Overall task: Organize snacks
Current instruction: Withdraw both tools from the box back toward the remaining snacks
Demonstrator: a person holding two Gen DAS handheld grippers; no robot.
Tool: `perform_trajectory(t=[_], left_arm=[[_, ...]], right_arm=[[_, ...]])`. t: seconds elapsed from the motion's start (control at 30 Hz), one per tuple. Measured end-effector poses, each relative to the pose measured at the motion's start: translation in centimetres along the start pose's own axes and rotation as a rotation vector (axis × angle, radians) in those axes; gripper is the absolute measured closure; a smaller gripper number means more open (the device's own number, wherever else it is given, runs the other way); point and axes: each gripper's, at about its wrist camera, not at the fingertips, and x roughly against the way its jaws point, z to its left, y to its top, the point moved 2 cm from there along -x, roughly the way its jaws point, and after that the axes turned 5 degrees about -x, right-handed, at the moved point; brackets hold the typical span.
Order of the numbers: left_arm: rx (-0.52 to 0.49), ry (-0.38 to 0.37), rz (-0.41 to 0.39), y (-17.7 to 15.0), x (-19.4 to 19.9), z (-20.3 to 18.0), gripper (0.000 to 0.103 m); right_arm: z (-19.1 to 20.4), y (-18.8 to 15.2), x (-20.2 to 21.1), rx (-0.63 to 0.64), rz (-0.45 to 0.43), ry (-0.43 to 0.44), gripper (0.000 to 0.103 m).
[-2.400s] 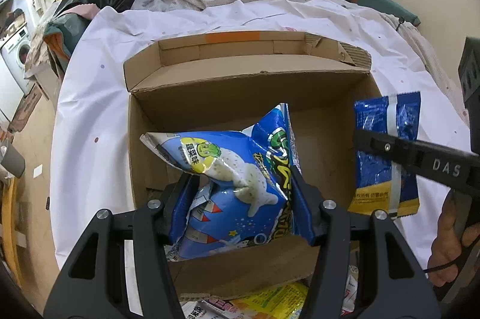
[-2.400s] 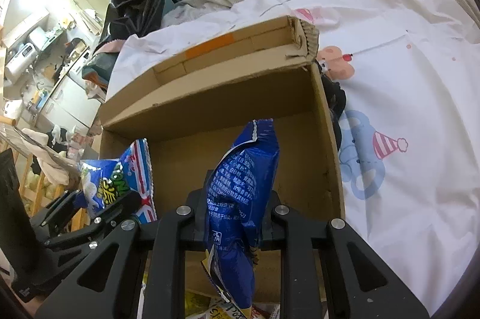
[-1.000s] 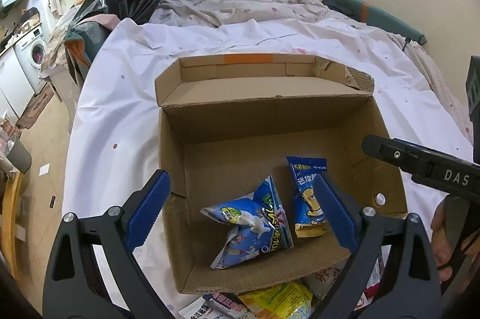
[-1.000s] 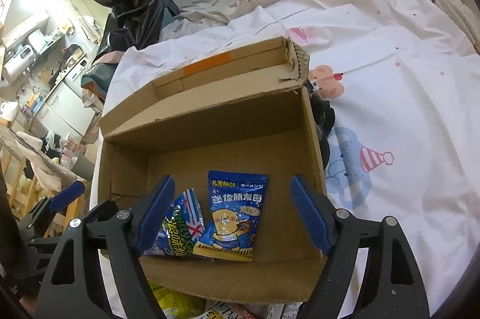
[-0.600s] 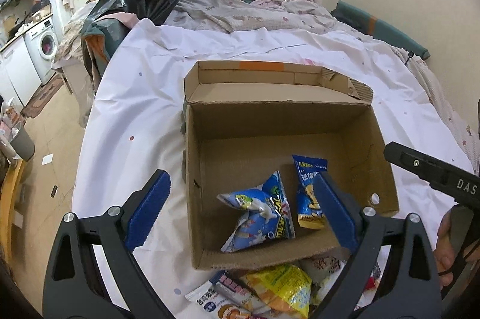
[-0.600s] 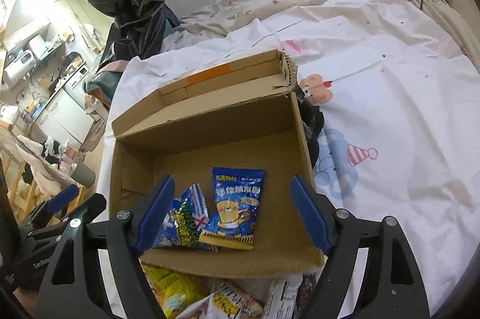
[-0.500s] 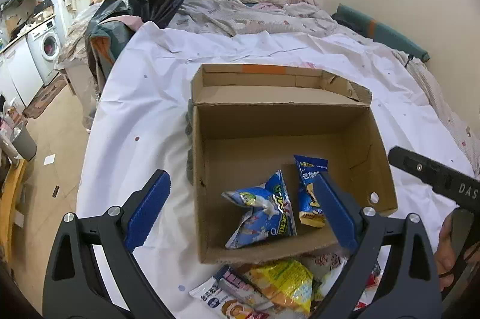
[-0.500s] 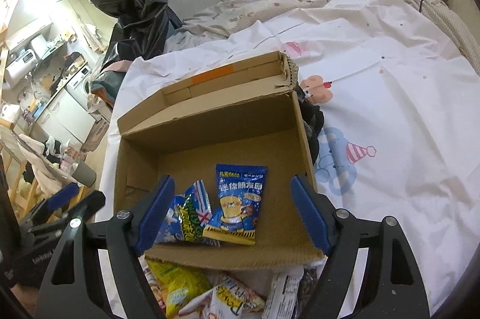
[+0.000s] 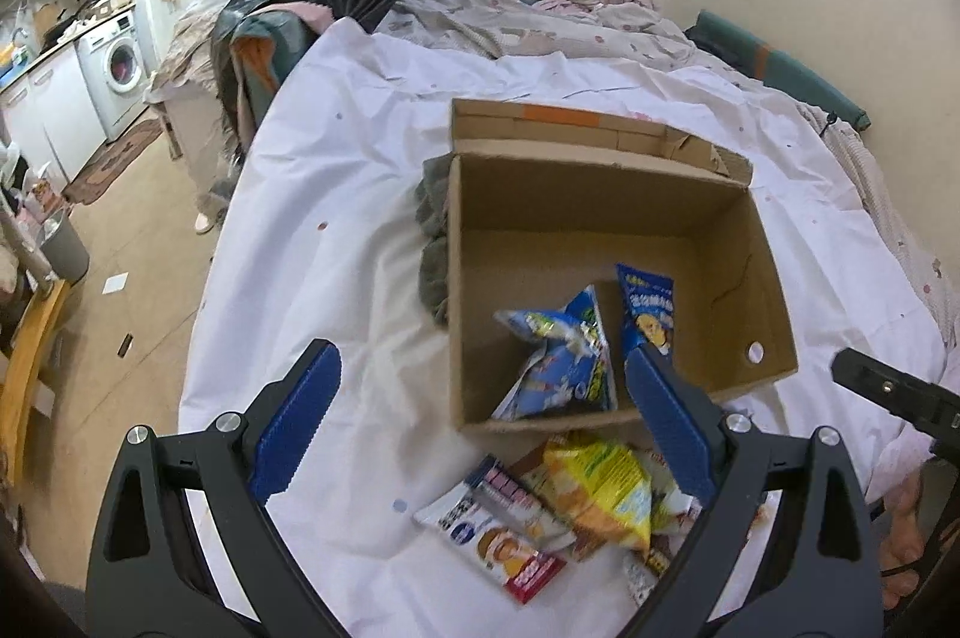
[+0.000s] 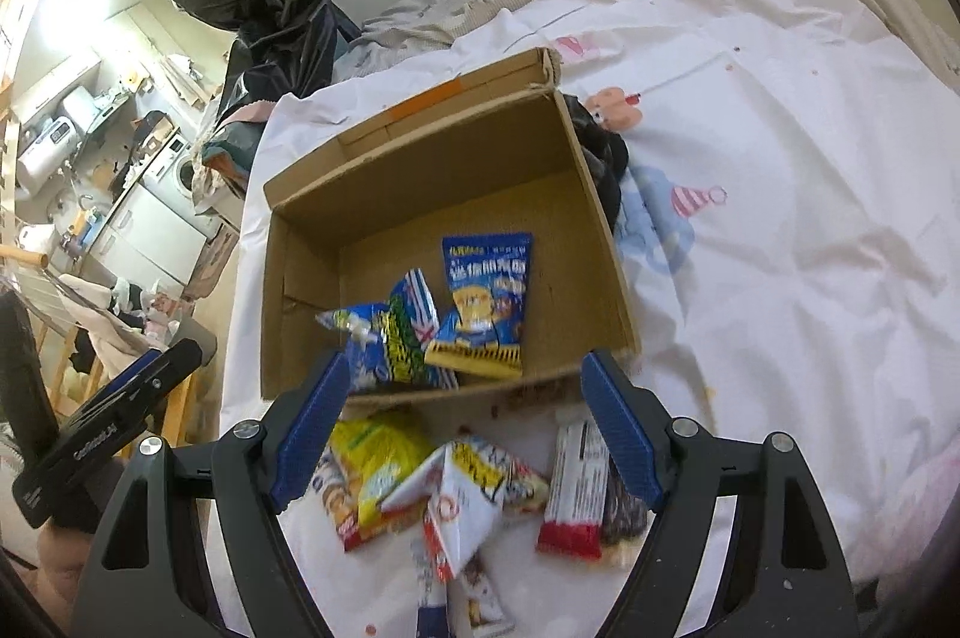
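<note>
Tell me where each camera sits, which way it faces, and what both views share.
Left wrist: on the left gripper, angled down at the cardboard box on the bed; open jaws and a hand show.
Right wrist: on the right gripper, angled down likewise; open jaws show.
Shared: the box, two blue snack bags inside, loose snack pile before it.

Brown cardboard box [image 10: 600, 242] with orange tape; blue packet [image 10: 486, 302] yellow-hemmed; yellow bag [image 10: 378, 464]; white sheet [image 10: 780, 218] with pink dots
</note>
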Motion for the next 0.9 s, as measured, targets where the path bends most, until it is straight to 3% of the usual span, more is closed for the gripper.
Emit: perform_trajectory(t=[0.13,0.23,0.33,0.57,0.7,0.8,0.9], left_arm=[[0.037,0.011,0.025,-1.3,0.3,1.3,0.008],[0.056,0.062,0.057,-2.5,0.1,2.5,0.008],[0.08,0.097,0.148,-4.0,-1.4,3.3,0.008],[0.233,0.044,0.363,-8.8,-5.8,3.0,0.009],[0.325,0.043,0.459,-11.0,-8.7,2.2,0.016],[0.332,0.041,0.502,-12.2,-10.1,1.4,0.025],[0.31,0.031,0.518,-12.6,-10.9,0.5,0.028]], right_arm=[[-1.2,-1.6,0.4,-0.037,0.027,0.004,0.021],[-1.8,-2.5,0.3,-0.04,0.059,-0.004,0.021],[-2.2,-2.8,0.5,-0.033,0.064,-0.01,0.021],[-2.6,-2.7,0.5,-0.053,0.057,-0.012,0.021],[-2.4,-2.3,0.2,-0.053,0.059,0.001,0.021],[-2.3,-2.3,0.2,-0.045,0.057,0.001,0.021],[-2.4,-2.3,0.1,-0.044,0.058,0.004,0.021]])
